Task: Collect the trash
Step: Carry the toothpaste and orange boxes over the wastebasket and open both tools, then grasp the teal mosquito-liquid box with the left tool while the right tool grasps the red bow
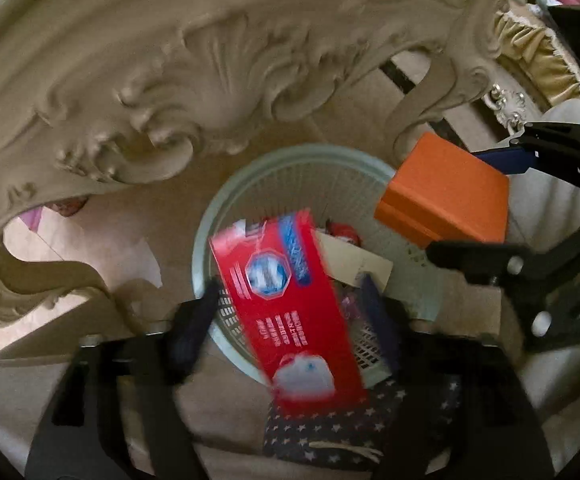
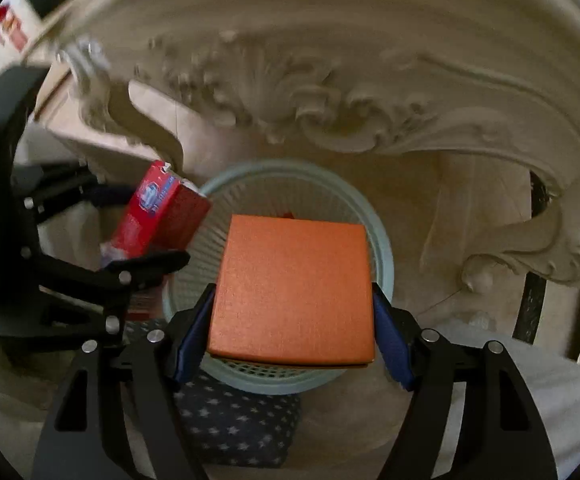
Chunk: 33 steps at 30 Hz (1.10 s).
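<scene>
A pale green mesh waste basket [image 1: 210, 224] stands on the floor below a carved table; it also shows in the right wrist view [image 2: 381, 240]. My left gripper [image 1: 290, 320] is open; a blurred red box [image 1: 286, 304] sits between its spread fingers above the basket, apart from both pads. The red box also shows in the right wrist view [image 2: 158, 210]. My right gripper [image 2: 293, 320] is shut on an orange box [image 2: 293, 284] held over the basket. The orange box [image 1: 445, 192] and right gripper [image 1: 477, 204] show at the right of the left wrist view. Paper and red trash [image 1: 343, 234] lie inside the basket.
An ornate carved beige table apron [image 1: 170, 92] and its curved legs [image 1: 421, 108] hang just behind the basket. A dark star-patterned cloth [image 2: 238, 428] lies in front of the basket. Pale cushions [image 2: 529, 380] are at the right.
</scene>
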Each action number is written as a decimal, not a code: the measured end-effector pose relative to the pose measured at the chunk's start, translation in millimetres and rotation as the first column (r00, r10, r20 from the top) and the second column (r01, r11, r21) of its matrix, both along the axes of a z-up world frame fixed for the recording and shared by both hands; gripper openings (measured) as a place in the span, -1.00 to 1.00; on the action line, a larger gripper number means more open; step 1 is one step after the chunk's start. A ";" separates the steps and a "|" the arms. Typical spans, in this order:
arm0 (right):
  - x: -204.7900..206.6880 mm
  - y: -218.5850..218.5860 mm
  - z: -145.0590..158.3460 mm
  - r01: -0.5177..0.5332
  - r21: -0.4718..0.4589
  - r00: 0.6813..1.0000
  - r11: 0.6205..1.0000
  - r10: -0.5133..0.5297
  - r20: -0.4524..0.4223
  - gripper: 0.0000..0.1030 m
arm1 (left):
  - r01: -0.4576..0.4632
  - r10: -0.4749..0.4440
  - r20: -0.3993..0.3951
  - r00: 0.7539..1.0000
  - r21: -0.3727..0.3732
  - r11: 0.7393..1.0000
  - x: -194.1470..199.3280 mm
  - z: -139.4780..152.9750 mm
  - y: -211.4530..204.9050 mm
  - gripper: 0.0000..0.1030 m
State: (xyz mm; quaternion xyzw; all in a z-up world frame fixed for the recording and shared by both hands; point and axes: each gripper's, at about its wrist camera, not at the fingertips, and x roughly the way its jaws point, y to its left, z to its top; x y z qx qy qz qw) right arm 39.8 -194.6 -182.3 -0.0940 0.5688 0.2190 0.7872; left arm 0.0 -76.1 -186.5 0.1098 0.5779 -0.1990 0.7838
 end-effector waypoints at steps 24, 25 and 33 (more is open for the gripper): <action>139.1 -94.7 238.8 0.211 0.231 0.817 0.950 -0.301 0.491 0.62 | -0.346 0.395 0.407 0.824 -0.191 0.918 175.8 227.6 102.4 0.77; 155.6 -99.0 241.9 0.226 0.250 0.815 0.941 -0.324 0.480 0.62 | -0.375 0.436 0.379 0.816 -0.227 0.899 195.6 228.6 110.8 0.77; 246.3 -105.8 239.1 0.226 0.211 0.809 0.951 -0.304 0.504 0.62 | -0.263 0.281 0.454 0.846 -0.104 0.959 342.5 227.5 141.9 0.77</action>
